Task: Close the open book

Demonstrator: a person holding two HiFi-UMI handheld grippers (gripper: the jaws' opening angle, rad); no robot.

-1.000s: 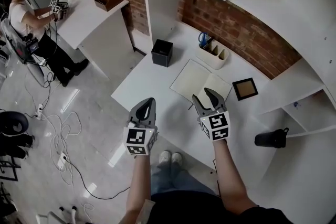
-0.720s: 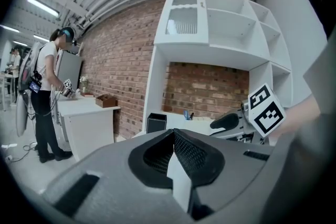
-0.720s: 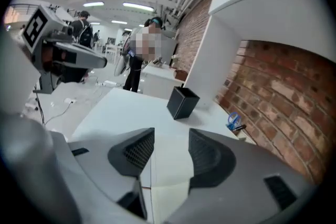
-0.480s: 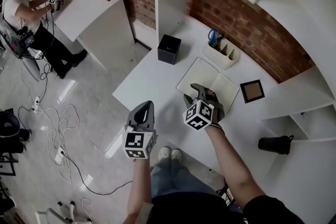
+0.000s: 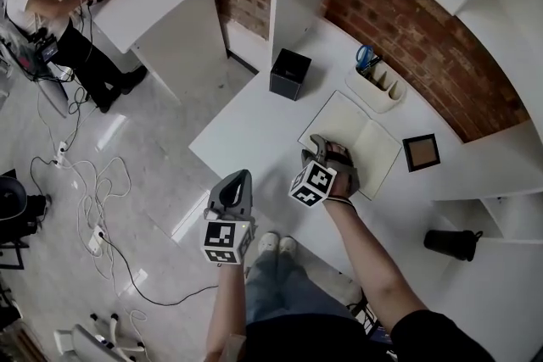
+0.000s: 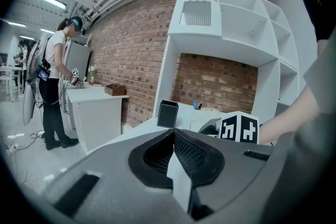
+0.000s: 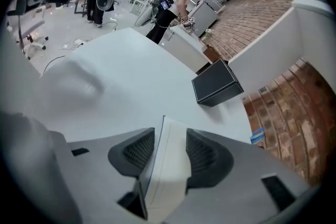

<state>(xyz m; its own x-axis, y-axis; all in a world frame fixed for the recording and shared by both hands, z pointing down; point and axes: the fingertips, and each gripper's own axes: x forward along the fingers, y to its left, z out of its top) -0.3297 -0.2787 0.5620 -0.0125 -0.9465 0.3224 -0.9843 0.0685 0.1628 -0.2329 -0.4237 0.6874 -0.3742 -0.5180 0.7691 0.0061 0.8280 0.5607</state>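
The open book (image 5: 361, 136) lies flat on the white desk (image 5: 246, 131), blank pages up. My right gripper (image 5: 327, 150) is at the book's near-left edge, turned on its side. In the right gripper view, the right gripper (image 7: 165, 136) is shut on the edge of the book's left half (image 7: 164, 170), which stands up thin and white between the fingers. My left gripper (image 5: 234, 189) hangs off the desk's near-left edge, over the floor, apart from the book. In its own view the left gripper (image 6: 173, 136) is shut with nothing in it.
A black box (image 5: 290, 74) stands on the desk left of the book. A white pen holder (image 5: 375, 85) with blue scissors sits by the brick wall. A small framed picture (image 5: 422, 153) lies right of the book. A person (image 5: 38, 8) works at another desk; cables (image 5: 89, 199) cross the floor.
My right gripper went from open near the book's front edge to turned sideways and shut on the book's near-left edge. The left gripper stayed where it was, shut.
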